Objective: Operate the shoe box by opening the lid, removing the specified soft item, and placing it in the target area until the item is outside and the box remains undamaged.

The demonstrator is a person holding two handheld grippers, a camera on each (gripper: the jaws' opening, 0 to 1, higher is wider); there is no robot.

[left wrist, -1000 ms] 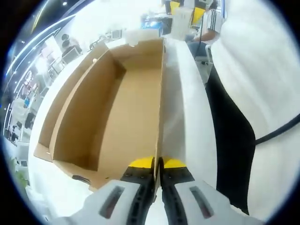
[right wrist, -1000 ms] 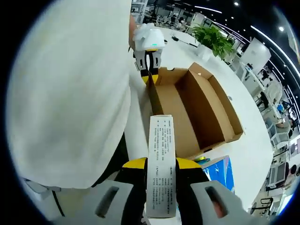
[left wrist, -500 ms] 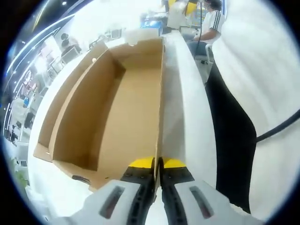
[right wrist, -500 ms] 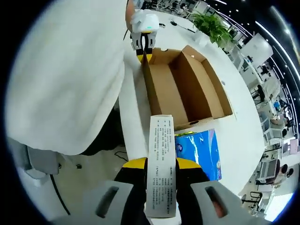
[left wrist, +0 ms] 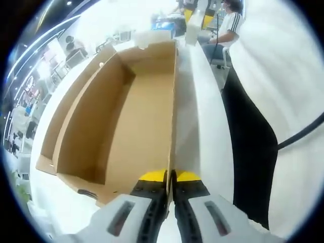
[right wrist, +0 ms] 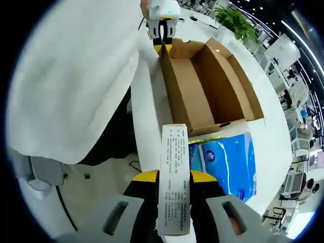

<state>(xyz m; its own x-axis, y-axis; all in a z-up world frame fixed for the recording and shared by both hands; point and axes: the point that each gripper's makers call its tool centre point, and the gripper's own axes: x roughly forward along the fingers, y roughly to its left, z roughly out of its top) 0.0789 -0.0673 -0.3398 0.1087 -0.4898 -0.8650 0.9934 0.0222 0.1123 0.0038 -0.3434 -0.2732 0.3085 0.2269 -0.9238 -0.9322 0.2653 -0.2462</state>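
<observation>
The open brown cardboard shoe box (left wrist: pixel 131 121) lies on a white table, and its inside looks bare. My left gripper (left wrist: pixel 170 175) is shut on the top edge of the box's long side wall. The right gripper view shows the same box (right wrist: pixel 207 81) with the left gripper (right wrist: pixel 163 45) pinching its far corner. My right gripper (right wrist: pixel 173 177) is shut on a white printed strip (right wrist: pixel 173 167) that belongs to a soft blue pack (right wrist: pixel 225 164). The pack hangs outside the box, just past its near end.
The white table (right wrist: pixel 147 111) runs along the box, with its edge and the floor (right wrist: pixel 96 187) close on the left. A person's white top (right wrist: pixel 71 76) and dark trousers (left wrist: pixel 248 147) stand beside the box. A plant (right wrist: pixel 235 20) sits at the far end.
The right gripper has drawn back and up from the box, and the blue pack has come into sight beyond the box's near end. The left gripper keeps its hold on the wall.
</observation>
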